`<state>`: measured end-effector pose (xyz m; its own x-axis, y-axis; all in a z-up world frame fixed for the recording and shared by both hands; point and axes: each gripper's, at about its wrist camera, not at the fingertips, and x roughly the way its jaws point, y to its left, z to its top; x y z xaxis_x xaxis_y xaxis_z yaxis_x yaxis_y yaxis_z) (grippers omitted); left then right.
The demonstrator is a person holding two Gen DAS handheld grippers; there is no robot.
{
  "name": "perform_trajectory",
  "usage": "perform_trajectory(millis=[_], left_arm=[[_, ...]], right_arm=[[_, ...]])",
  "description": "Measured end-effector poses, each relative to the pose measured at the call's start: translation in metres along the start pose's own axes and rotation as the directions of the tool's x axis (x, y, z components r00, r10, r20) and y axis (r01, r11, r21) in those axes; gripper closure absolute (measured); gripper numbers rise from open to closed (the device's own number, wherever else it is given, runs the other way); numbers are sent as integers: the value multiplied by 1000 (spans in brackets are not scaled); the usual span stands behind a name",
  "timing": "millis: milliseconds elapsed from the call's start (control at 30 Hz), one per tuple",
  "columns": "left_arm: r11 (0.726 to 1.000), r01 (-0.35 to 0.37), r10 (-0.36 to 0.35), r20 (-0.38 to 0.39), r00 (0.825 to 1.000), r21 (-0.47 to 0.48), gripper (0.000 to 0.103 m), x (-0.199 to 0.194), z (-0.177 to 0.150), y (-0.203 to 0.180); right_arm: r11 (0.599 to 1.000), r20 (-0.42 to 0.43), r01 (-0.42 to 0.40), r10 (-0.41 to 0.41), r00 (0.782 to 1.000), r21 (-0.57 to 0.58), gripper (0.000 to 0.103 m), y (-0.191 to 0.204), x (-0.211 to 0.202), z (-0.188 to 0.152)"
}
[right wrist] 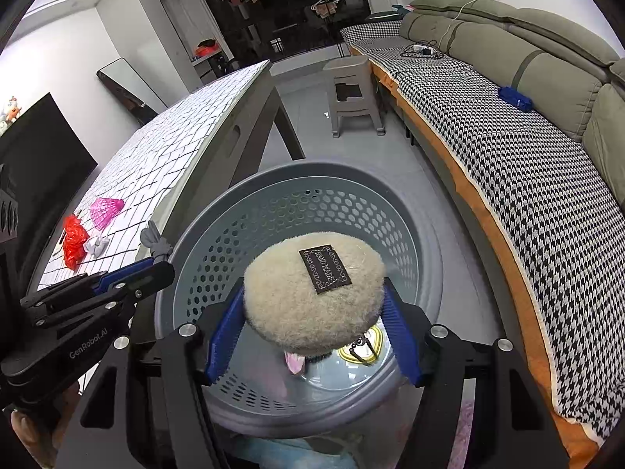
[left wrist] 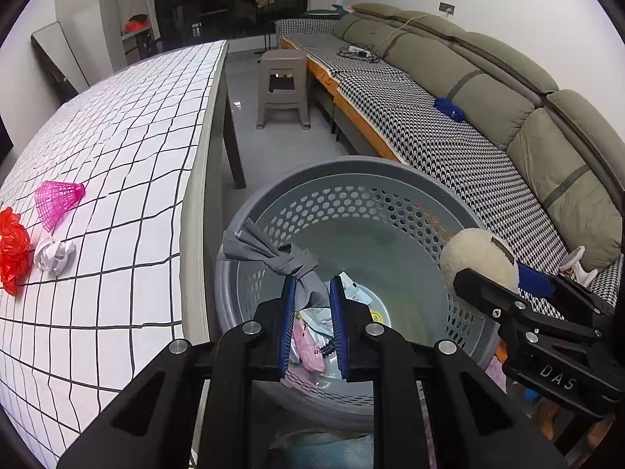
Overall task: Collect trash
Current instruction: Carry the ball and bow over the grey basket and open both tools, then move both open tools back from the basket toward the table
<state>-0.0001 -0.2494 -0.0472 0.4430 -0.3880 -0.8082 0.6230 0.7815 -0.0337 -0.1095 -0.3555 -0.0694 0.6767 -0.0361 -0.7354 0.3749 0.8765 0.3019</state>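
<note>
Both of your tongs hang over the grey bin [right wrist: 312, 191] at the lower centre of each frame, each with a load ready to drop. To do this well, keep both loads inside the rim, clear of the perforated wall, and part the fingers fully so nothing snags on the blue pads; the cloth [left wrist: 273, 254] looks likely to cling or drape on the rim at the bin's left side, so move it toward the middle before you release.

Your left tongs [left wrist: 310, 301] are nearly pressed together, pinching the knotted grey cloth at its lower end; its loose end lies over the bin's left rim. Your right tongs [right wrist: 312, 312] are spread wide yet gripping, clamped on either side of a cream fleece pad [right wrist: 308, 293] with a dark label on top, held above the bin's open mouth.

Wrappers and a pink scrap [left wrist: 306, 346] already lie at the bin's bottom. Trash still waits on the desk [left wrist: 129, 125] at the left of the frame: a red crumpled bag [left wrist: 11, 250], a white paper ball [left wrist: 54, 256] just beside it, and a pink shuttlecock [left wrist: 56, 199] near both. A sofa [left wrist: 488, 90] runs along the right.
</note>
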Motion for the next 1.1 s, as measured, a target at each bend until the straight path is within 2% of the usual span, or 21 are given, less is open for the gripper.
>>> perform_trajectory(millis=[200,333,433,500,567,767,1100], left_arm=[[1000,1,-1,4,1000,-15,82,0,0,2],[1000,-7,7,6,1000,-17,80,-1,0,4],[1000,-9,9,9,1000,-20,70,-3,-1,4],[1000,-13,13,19,1000,-19,54,-6,-1,4],[1000,-17,17,31,999,-16,46,-9,0,2],[1000,-24,24,41,999,-15,43,-12,-2,2],[999,-37,38,72,997,-23,27,-19,-2,4]], right_arm=[[1000,17,12,-12,1000,-10,37,0,-1,3],[1000,46,11,-11,999,0,23,-2,-5,4],[1000,50,6,-6,999,6,22,-4,-7,4],[1000,47,9,-10,999,6,22,-4,-6,4],[1000,46,9,-9,999,8,22,-4,-7,4],[1000,55,6,-7,998,13,22,-4,-10,4],[1000,61,0,-1,998,17,22,-3,-14,2]])
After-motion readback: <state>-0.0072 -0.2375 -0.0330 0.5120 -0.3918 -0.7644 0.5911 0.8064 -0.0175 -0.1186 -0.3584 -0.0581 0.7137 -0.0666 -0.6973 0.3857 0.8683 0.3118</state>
